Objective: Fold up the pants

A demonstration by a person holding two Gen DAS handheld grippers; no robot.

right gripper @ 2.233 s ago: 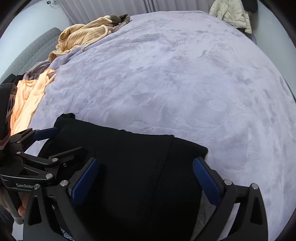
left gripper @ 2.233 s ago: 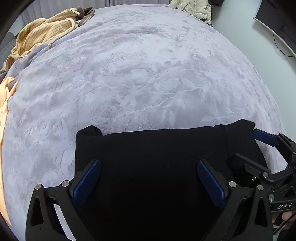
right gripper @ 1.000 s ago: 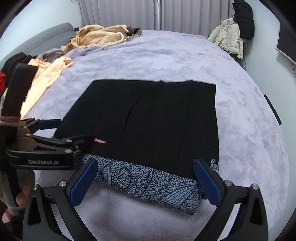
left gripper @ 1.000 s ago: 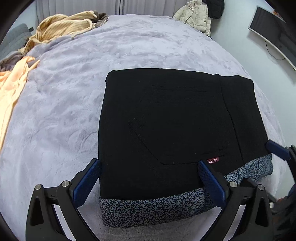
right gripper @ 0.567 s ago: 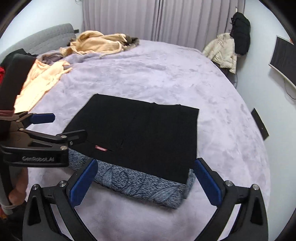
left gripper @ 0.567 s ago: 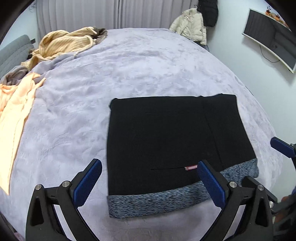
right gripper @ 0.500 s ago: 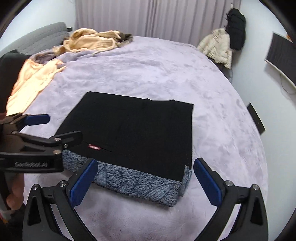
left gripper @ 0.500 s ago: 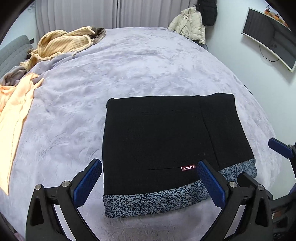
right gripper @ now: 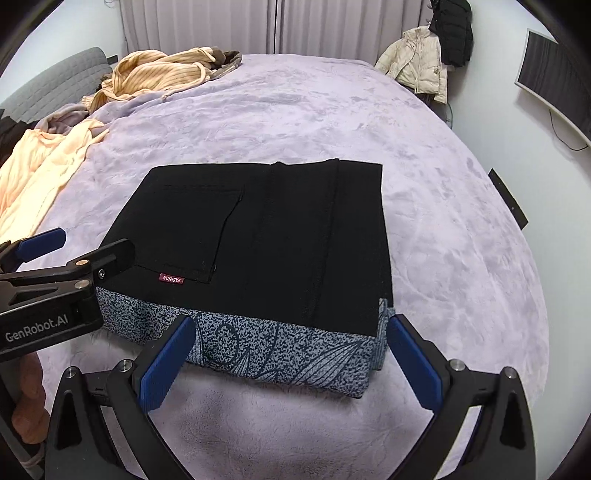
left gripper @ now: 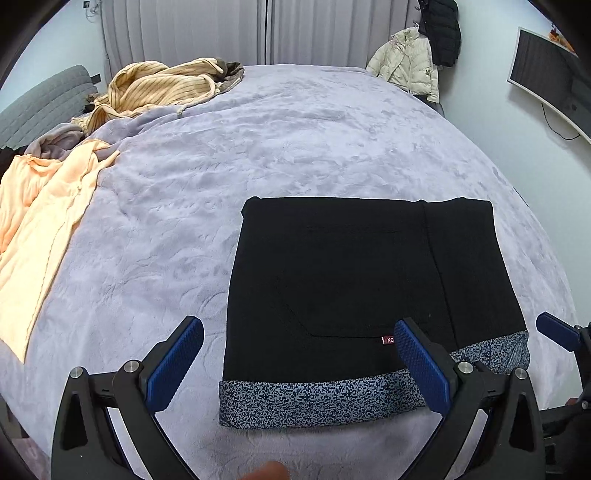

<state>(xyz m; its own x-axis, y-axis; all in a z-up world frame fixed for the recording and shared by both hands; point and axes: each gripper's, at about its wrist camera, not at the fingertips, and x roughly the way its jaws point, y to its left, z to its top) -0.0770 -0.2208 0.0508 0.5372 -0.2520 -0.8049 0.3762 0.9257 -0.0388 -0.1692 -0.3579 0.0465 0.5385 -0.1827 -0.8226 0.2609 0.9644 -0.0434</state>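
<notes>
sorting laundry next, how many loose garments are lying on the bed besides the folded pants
3 at the bed's far left: a striped yellow top, a peach garment, and a grey piece between them. More may be hidden under them.

**A lived-in bedroom**

A wide bed under a plush lavender blanket (left gripper: 295,147) fills the room, loose yellow striped clothing (left gripper: 162,86) heaped near its grey padded headboard (left gripper: 44,99). Pleated curtains (right gripper: 295,26), a hanging cream puffer jacket (left gripper: 410,66) and a wall-mounted television (left gripper: 550,77) surround it.
</notes>
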